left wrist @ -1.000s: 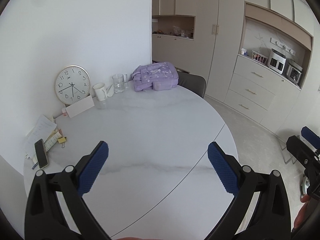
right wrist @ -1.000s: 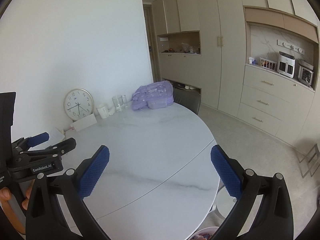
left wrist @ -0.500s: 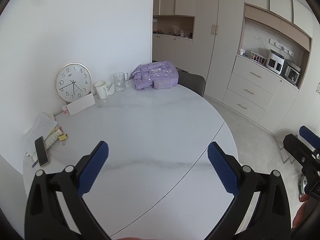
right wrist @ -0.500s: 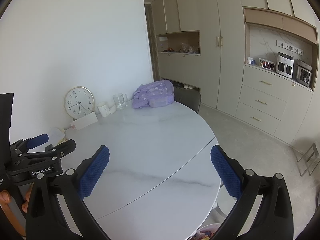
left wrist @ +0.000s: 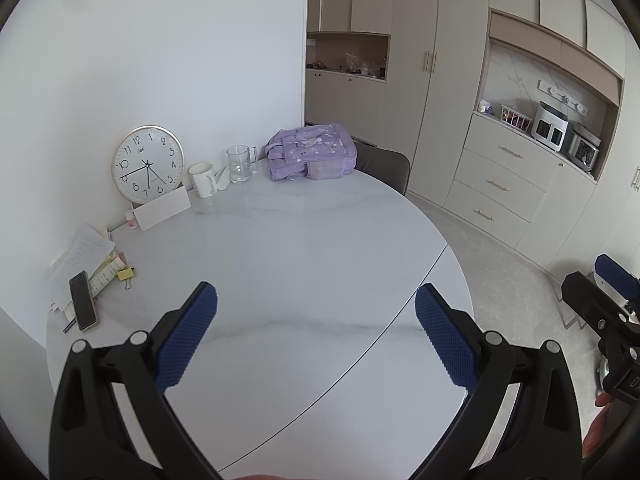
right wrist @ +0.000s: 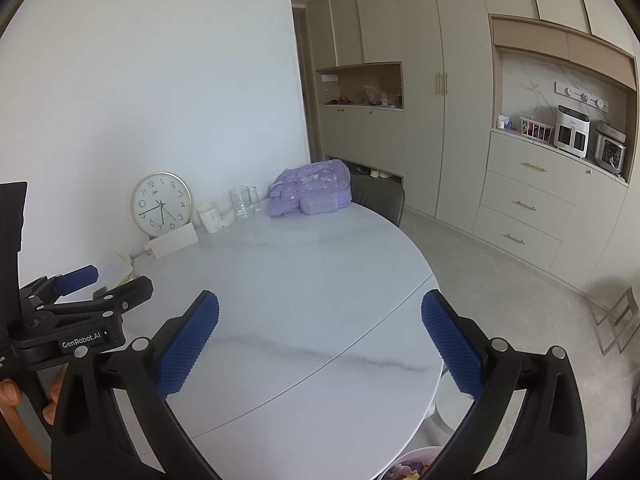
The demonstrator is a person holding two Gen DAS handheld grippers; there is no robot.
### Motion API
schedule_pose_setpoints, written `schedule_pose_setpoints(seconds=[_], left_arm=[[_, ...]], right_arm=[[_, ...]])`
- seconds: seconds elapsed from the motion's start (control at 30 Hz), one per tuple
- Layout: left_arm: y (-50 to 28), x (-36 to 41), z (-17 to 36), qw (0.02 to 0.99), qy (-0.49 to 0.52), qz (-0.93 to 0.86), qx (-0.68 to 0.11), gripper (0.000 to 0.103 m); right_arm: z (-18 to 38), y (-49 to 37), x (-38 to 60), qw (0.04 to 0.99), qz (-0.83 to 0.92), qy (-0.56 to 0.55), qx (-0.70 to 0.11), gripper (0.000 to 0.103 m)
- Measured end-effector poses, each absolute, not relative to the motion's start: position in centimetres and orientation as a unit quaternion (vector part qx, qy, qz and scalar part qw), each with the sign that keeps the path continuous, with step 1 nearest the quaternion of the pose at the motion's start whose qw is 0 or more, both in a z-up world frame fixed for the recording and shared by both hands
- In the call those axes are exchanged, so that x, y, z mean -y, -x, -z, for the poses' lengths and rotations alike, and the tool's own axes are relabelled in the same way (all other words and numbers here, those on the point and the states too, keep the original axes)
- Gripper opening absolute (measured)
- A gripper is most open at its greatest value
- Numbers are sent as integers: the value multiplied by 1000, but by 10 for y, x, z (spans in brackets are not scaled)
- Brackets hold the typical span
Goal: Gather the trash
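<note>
My left gripper [left wrist: 316, 340] is open and empty above the near part of a round white marble table [left wrist: 300, 264]. My right gripper [right wrist: 320, 344] is open and empty too, over the table's near right part. A crumpled white tissue [left wrist: 222, 179] lies between the white mug [left wrist: 202, 180] and the glass mug [left wrist: 241, 163] at the far side. A white bin with coloured trash [right wrist: 412, 466] shows at the bottom of the right wrist view, beside the table's edge. The left gripper also shows in the right wrist view [right wrist: 80, 292].
A wall clock [left wrist: 147, 164] leans at the back left with a white card [left wrist: 162, 208] before it. A purple backpack [left wrist: 310, 152] lies at the far edge by a dark chair [left wrist: 384, 168]. Papers, a phone [left wrist: 83, 300] and a binder clip [left wrist: 126, 274] lie at left. Cabinets line the right.
Both grippers have drawn back and risen slightly, so the table objects look a little farther away. Both stay open and empty.
</note>
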State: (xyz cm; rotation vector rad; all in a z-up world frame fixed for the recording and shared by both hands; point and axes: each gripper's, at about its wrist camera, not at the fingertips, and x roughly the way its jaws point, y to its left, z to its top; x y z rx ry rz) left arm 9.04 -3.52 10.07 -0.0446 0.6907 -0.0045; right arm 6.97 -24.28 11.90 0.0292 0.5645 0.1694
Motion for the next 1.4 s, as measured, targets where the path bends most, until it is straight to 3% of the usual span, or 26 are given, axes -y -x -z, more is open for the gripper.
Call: schedule_pose_setpoints(seconds=[1.4], left_arm=[[-91, 42, -105, 941, 19, -5, -339, 95]], right_arm=[[-114, -71, 237, 955, -86, -16, -283, 101]])
